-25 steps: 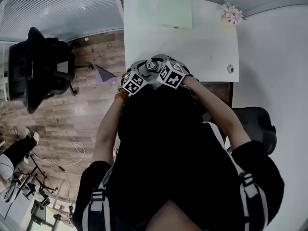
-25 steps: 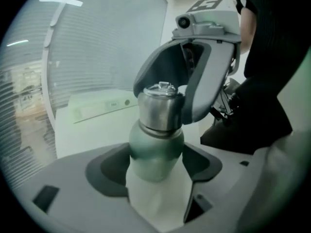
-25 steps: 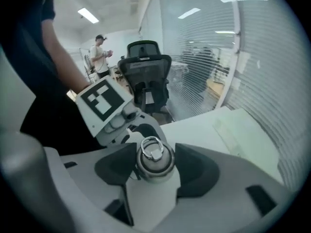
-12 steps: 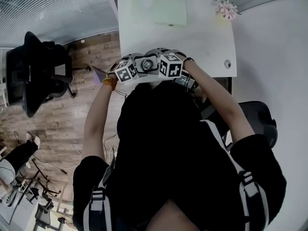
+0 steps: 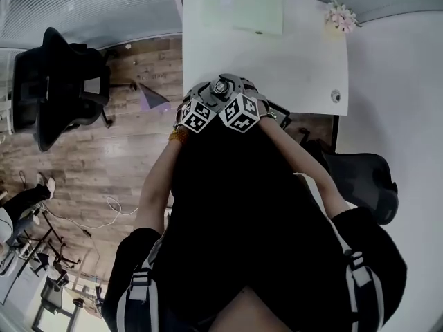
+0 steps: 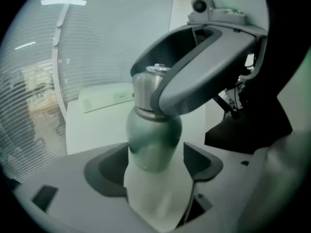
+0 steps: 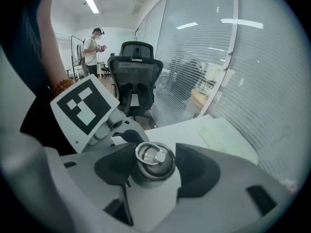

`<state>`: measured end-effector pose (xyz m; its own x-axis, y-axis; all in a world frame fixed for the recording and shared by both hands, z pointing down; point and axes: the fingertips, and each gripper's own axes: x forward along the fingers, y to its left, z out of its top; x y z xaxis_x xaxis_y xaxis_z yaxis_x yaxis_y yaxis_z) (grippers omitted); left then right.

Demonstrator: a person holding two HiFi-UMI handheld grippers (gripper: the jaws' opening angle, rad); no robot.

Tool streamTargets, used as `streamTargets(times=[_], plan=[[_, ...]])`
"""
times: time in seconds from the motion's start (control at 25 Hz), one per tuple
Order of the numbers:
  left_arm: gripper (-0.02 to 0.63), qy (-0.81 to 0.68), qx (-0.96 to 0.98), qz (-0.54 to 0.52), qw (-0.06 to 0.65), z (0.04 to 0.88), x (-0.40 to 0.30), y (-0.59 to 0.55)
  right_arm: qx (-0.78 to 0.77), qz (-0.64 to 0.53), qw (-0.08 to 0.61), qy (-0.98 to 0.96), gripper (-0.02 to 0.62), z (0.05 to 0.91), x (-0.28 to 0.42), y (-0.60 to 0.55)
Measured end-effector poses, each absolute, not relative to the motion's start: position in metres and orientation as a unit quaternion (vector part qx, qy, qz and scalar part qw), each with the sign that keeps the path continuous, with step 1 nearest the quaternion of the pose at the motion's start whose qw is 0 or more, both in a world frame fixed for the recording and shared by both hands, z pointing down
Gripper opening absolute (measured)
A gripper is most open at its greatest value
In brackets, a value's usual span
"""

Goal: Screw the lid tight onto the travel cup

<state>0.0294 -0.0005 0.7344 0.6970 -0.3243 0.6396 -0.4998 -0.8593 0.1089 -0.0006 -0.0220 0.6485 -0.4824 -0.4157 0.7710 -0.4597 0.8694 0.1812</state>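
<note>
White and almost bare, the counter (image 5: 297, 68) runs up to a glass partition (image 7: 243, 81) hung with blinds. Only a pale green sheet (image 5: 242, 9) and a small spray of flowers (image 5: 341, 16) lie at its far end, and an office chair (image 5: 62, 95) stands on the wooden floor (image 5: 111, 164) beside it. Nothing of the task rests on that surface. The travel cup (image 6: 153, 140) is held up in the air near the counter's near edge, close to the person's chest, probably so that both tools can reach round it freely. The left tongs (image 6: 153, 168) take the cup low on its body, and the greenish metal barrel rises from between their dark pads. The jaws stand wide because the body is wide. They have just been easing a little wider, yet the pads look to lie against the cup's lower sides, so I judge this a hold rather than a loose cradle. The right tongs (image 7: 155, 169) come in from the opposite side and pinch the lid (image 7: 154, 161), a pad on either flank and its ring (image 7: 148, 153) facing the camera; their jaws have just been closing slightly on it. This split suits a twist, with one tool bracing the body while the other turns the top. The lid sits square on the neck, though how far its thread has run cannot be told. The left tongs' marker cube (image 7: 85, 108) looms close in the right gripper view, showing how tightly the two are crowded together.
</note>
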Motion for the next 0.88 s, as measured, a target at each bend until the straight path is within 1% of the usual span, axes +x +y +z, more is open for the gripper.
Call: streamTargets(times=[0.08, 0.12, 0.2, 0.28, 0.52, 0.64, 0.76, 0.88], plan=[[0.327, -0.222, 0.91, 0.326, 0.131, 0.737, 0.027, -0.001, 0.253, 0.033, 0.444, -0.859, 0.261, 0.65, 0.002, -0.022], [0.316, -0.22, 0.909, 0.328, 0.13, 0.737, 0.026, -0.001, 0.258, 0.047, 0.441, -0.858, 0.277, 0.65, 0.004, -0.023], [0.316, -0.217, 0.91, 0.329, 0.131, 0.737, 0.026, -0.003, 0.27, 0.081, 0.43, -0.857, 0.287, 0.651, 0.008, -0.027], [0.319, -0.215, 0.91, 0.332, 0.128, 0.737, 0.027, -0.004, 0.27, 0.096, 0.424, -0.859, 0.265, 0.651, 0.008, -0.027], [0.325, -0.185, 0.913, 0.35, 0.1, 0.74, 0.031, -0.002, 0.218, 0.054, 0.439, -0.87, 0.259, 0.653, 0.004, -0.017], [0.325, -0.124, 0.918, 0.369, 0.075, 0.742, 0.032, -0.002, 0.174, 0.037, 0.437, -0.882, 0.259, 0.653, 0.004, -0.015], [0.325, -0.027, 0.921, 0.387, 0.039, 0.743, 0.032, 0.0, 0.086, -0.006, 0.446, -0.891, 0.259, 0.654, 0.0, -0.008], [0.333, 0.06, 0.913, 0.402, 0.023, 0.745, 0.03, 0.001, 0.001, -0.03, 0.449, -0.893, 0.261, 0.656, -0.004, -0.004]])
